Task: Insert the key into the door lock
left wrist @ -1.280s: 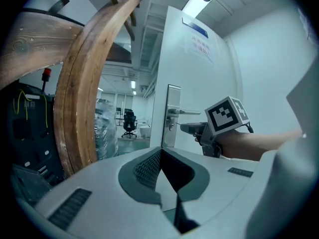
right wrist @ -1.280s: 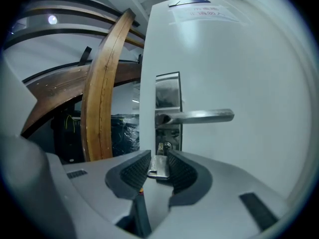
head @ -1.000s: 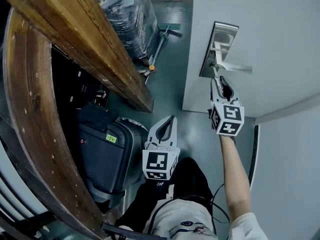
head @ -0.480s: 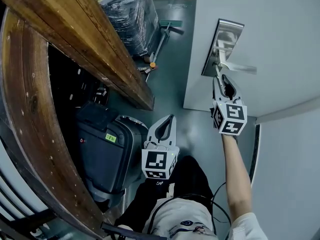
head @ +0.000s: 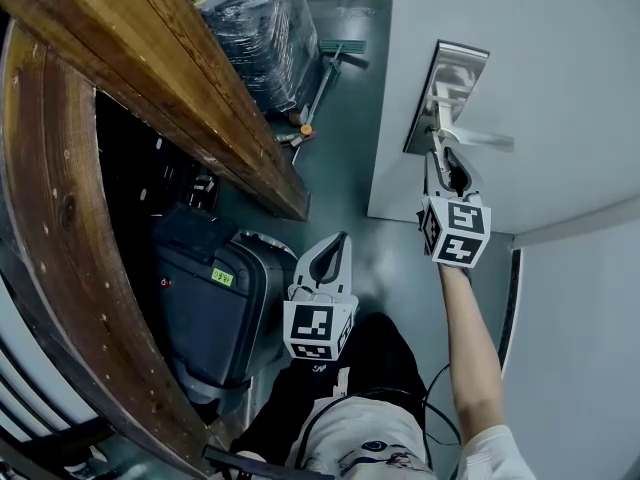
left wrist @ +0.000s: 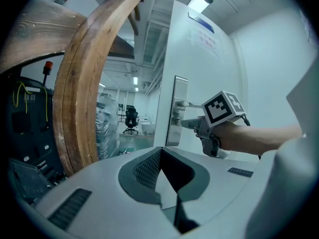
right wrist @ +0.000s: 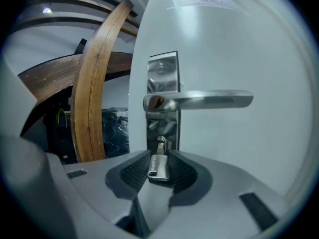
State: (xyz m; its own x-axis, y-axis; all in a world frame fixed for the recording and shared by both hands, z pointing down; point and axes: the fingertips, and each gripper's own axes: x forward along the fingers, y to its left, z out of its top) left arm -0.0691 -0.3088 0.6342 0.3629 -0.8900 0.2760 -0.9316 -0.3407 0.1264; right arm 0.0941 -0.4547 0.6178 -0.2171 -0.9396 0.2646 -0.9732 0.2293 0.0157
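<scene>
Looking down in the head view, the right gripper (head: pixel 438 161) reaches up to the lock plate (head: pixel 446 90), which sits close to the free edge of the white door (head: pixel 560 58), just under the lever handle (head: pixel 482 139). Bare floor (head: pixel 340 158) runs between that edge and the slanting wooden beam (head: pixel 170 78). The left gripper (head: pixel 340 240) hangs low over the floor, well apart from the door, beside a black case (head: pixel 210 308). In the left gripper view, the left gripper (left wrist: pixel 160 152) has its 2 jaws together at the tips with nothing between them; the door edge stands ahead with open room to its left. In the right gripper view, the right gripper (right wrist: pixel 158 156) has its jaws part open and pressed on the flat head of the key (right wrist: pixel 159 169). The key's blade points straight at the keyhole (right wrist: pixel 160 142) at the plate's lower end and its tip meets it; how deep it sits cannot be told.
</scene>
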